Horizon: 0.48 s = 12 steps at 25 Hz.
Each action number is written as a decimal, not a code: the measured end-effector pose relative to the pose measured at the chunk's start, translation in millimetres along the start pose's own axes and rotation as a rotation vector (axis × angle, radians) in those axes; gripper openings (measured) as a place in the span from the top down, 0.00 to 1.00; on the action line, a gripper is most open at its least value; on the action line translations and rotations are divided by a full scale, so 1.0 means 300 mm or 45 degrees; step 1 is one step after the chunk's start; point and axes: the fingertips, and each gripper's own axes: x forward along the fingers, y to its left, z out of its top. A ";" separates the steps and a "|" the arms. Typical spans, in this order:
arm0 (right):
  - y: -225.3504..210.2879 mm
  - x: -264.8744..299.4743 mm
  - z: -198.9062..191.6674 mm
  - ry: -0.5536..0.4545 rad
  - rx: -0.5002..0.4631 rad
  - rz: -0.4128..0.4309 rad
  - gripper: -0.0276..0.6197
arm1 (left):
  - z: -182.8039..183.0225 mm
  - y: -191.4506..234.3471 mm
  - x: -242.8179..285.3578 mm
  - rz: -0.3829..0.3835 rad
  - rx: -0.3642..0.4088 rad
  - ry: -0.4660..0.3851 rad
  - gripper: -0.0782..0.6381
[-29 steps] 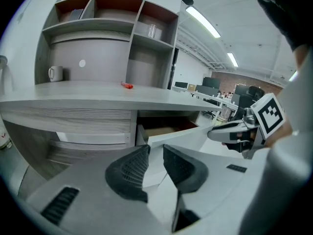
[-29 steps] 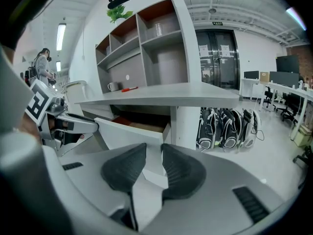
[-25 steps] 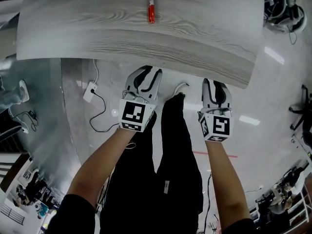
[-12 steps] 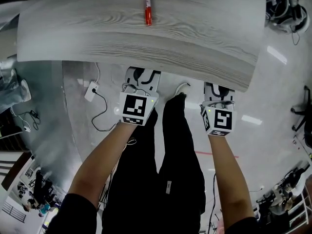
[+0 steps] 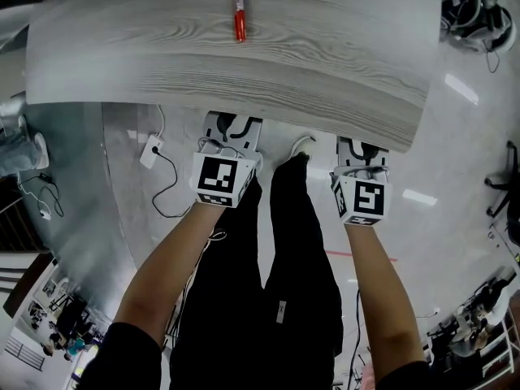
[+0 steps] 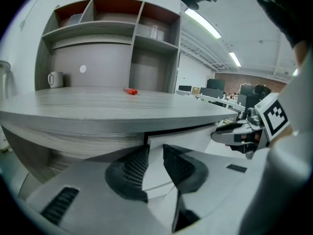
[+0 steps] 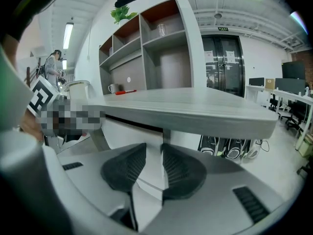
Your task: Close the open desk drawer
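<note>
The grey wood-grain desk top (image 5: 227,47) fills the upper head view. Beneath it the white drawer front (image 6: 195,133) shows with a dark slit along its top, and appears again in the right gripper view (image 7: 129,131). From the head view the drawer is hidden under the desk top. My left gripper (image 5: 231,128) and right gripper (image 5: 361,146) point at the desk's front edge, tips tucked beneath it. The left gripper's jaws (image 6: 155,155) stand apart close to the drawer front, nothing between them. The right gripper's jaws (image 7: 154,158) are likewise apart and empty.
A red marker (image 5: 238,23) lies on the desk. At the desk's back stand a shelf unit (image 6: 112,33) and a white mug (image 6: 55,79). A power strip with a cable (image 5: 150,151) lies on the floor; the person's black trousers (image 5: 280,242) hang between the arms.
Both grippers have moved forward toward the desk, so their fingertips now sit under its front edge. The jaws look unchanged.
</note>
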 end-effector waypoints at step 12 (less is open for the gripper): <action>0.053 -0.074 -0.005 0.012 0.088 -0.055 0.78 | -0.004 -0.041 -0.066 -0.028 -0.058 -0.009 0.75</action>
